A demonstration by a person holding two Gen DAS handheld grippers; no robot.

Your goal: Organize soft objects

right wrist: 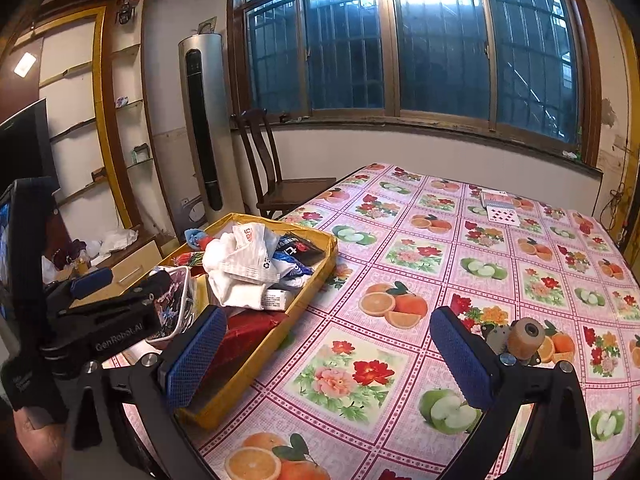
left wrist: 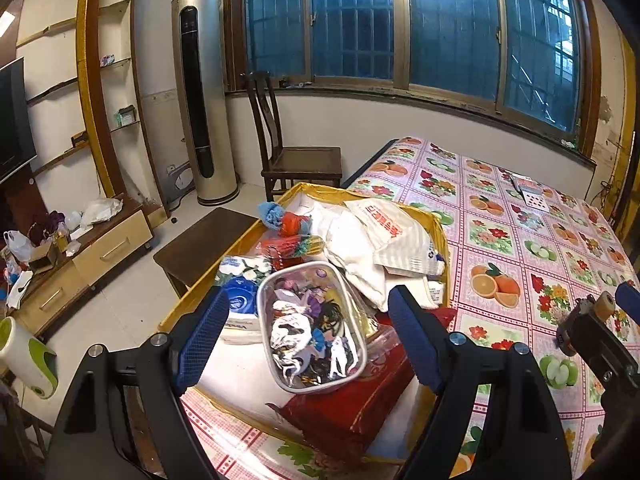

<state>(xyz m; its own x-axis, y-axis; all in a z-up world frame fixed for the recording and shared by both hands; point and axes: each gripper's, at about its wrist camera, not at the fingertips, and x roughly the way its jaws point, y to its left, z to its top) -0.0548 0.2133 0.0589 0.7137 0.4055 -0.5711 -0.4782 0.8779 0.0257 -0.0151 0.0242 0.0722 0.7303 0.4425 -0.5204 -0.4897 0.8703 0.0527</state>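
A yellow cardboard box sits on the table's left part, filled with soft things. In it lie a clear zip pouch of cartoon figures, white cloth bags, a red package, a blue tissue pack and a blue and orange knitted item. My left gripper hovers open over the pouch, with its pads on either side and not touching it. My right gripper stands open over the bare tablecloth to the right of the box, holding nothing. The white bags top the pile.
The fruit-and-flower tablecloth stretches right and back, with playing cards near the far edge. A wooden chair, a low bench and a tower air conditioner stand left of the table. A cluttered cabinet lines the left wall.
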